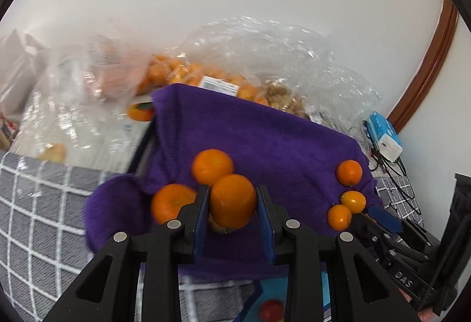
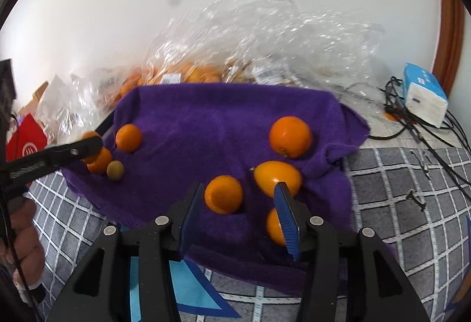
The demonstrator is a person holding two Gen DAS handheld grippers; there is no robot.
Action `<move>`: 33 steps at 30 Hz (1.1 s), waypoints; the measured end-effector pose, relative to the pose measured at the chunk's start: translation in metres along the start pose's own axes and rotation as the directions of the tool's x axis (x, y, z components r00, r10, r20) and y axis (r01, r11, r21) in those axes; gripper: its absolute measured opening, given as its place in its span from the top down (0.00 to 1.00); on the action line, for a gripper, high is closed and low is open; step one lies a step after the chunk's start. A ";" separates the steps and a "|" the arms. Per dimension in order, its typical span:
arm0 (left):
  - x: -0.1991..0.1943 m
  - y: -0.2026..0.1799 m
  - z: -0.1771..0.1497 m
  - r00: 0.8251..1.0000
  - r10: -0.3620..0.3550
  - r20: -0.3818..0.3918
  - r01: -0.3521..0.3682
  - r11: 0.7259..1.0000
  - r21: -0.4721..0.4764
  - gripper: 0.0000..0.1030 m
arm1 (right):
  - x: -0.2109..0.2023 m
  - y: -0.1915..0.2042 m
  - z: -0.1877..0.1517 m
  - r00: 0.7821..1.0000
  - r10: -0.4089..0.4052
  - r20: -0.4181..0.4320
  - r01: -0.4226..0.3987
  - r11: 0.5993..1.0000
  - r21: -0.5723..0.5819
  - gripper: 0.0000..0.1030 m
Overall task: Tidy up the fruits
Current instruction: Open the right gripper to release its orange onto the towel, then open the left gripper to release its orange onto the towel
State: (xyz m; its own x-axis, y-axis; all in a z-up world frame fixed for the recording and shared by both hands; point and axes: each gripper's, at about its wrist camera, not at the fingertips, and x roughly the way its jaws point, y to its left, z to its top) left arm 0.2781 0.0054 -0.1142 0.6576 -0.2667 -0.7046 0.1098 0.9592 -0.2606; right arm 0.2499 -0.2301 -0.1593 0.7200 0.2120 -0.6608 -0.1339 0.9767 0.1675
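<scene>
A purple towel carries several oranges. My left gripper is shut on one orange, lifted just above the cloth. Two more oranges lie close behind and left of it. In the right wrist view my right gripper stands open around an orange that rests on the towel, clear of the right pad. A yellower oval fruit and a big orange lie to its right. The left gripper enters from the left over small oranges and a brownish fruit.
Clear plastic bags holding more oranges are piled behind the towel against the wall. A blue and white tissue box and black cables sit at the right. A grey checked cloth covers the table. A hand shows at left.
</scene>
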 end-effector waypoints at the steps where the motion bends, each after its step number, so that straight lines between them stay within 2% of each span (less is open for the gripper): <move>1: 0.004 -0.004 0.001 1.000 0.005 -0.007 -0.005 1.000 0.012 0.71 | -0.004 -0.004 0.001 1.000 -0.006 0.011 0.005 1.000 0.008 0.52; 8: 0.035 -0.024 0.004 0.995 0.079 -0.058 -0.075 0.995 0.073 0.71 | -0.007 -0.021 -0.001 0.999 -0.042 0.019 0.041 0.998 0.039 0.52; 12: 0.045 -0.026 0.003 0.992 0.087 -0.087 -0.080 0.993 0.084 0.71 | -0.010 -0.027 0.000 0.998 -0.040 0.041 0.038 0.997 0.066 0.52; 17: 0.044 -0.027 0.001 0.990 0.112 -0.091 -0.103 0.990 0.093 0.71 | -0.012 -0.024 0.001 0.994 -0.095 0.061 0.092 0.994 0.051 0.52; 21: 0.030 -0.028 0.000 0.990 0.122 -0.072 -0.114 0.988 0.107 0.67 | -0.010 -0.023 -0.001 0.991 -0.113 0.065 0.110 0.993 0.048 0.52; 27: -0.011 -0.018 -0.008 0.993 0.113 -0.027 -0.112 0.992 0.063 0.63 | -0.012 -0.020 -0.002 0.988 -0.135 0.078 0.132 0.991 0.037 0.51; 30: -0.037 -0.007 -0.018 0.992 0.126 0.012 -0.126 0.991 0.048 0.61 | -0.021 -0.015 0.000 0.984 -0.136 0.114 0.135 0.991 0.015 0.51; 33: -0.060 0.006 -0.028 0.989 0.140 0.051 -0.142 0.989 0.042 0.61 | -0.030 -0.006 0.000 0.980 -0.164 0.111 0.165 0.986 -0.006 0.51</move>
State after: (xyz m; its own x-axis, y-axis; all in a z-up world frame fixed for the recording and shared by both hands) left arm 0.2181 0.0246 -0.0921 0.7035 -0.1244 -0.6997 0.0463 0.9905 -0.1296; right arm 0.2291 -0.2419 -0.1401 0.8031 0.0444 -0.5942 -0.0170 0.9985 0.0517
